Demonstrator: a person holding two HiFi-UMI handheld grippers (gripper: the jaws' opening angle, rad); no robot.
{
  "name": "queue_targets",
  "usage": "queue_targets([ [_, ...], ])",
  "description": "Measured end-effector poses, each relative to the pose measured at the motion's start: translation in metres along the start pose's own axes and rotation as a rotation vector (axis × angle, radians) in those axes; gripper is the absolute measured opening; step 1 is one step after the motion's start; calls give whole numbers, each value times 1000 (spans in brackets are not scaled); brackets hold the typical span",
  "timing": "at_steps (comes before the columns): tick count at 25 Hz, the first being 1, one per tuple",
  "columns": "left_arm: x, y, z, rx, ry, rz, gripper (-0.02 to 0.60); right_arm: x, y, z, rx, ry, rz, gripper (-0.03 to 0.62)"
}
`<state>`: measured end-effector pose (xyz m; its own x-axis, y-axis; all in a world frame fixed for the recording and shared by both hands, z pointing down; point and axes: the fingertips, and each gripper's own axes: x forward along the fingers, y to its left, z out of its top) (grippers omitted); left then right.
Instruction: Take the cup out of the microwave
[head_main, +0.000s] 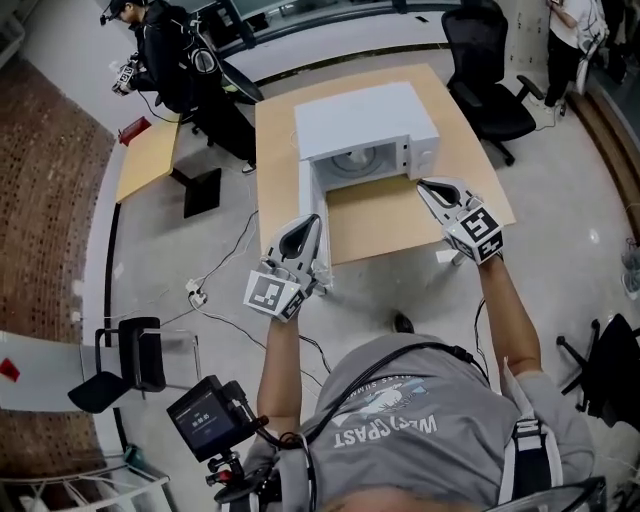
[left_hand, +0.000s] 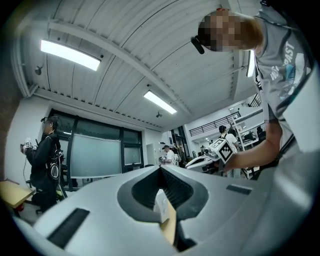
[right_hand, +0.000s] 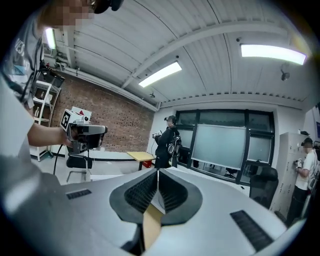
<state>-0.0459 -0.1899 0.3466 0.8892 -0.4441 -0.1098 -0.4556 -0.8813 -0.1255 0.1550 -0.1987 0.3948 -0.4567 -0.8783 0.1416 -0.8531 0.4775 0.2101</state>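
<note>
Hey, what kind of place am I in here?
Probably an open office or lab workspace, not a kitchen: the microwave sits on a plain desk, a swivel chair stands beside it, and a second person with a headset stands by another desk.

Light wood table (head_main: 480, 190), middle of the frame, one thing on it

The white microwave (head_main: 365, 125) sits at the far end with its door swung open; the near half is just bare wood. There's a smaller table (head_main: 150, 160) at upper left with something red (head_main: 133, 130) on it, and cables plus a power strip (head_main: 195, 293) on the grey floor (head_main: 200, 230).
</note>
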Motion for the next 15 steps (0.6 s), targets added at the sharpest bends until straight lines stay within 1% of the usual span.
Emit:
queue_targets([
  [8,9,17,-13,-17,55,91,41,55,-16,-22,29,38,117,12],
  [12,21,25,-15,-36,85,97,41,77,-30,-34,51,69,134,12],
  [15,20,32,-20,-24,119,101,43,99,-32,-44,58,91,152,12],
])
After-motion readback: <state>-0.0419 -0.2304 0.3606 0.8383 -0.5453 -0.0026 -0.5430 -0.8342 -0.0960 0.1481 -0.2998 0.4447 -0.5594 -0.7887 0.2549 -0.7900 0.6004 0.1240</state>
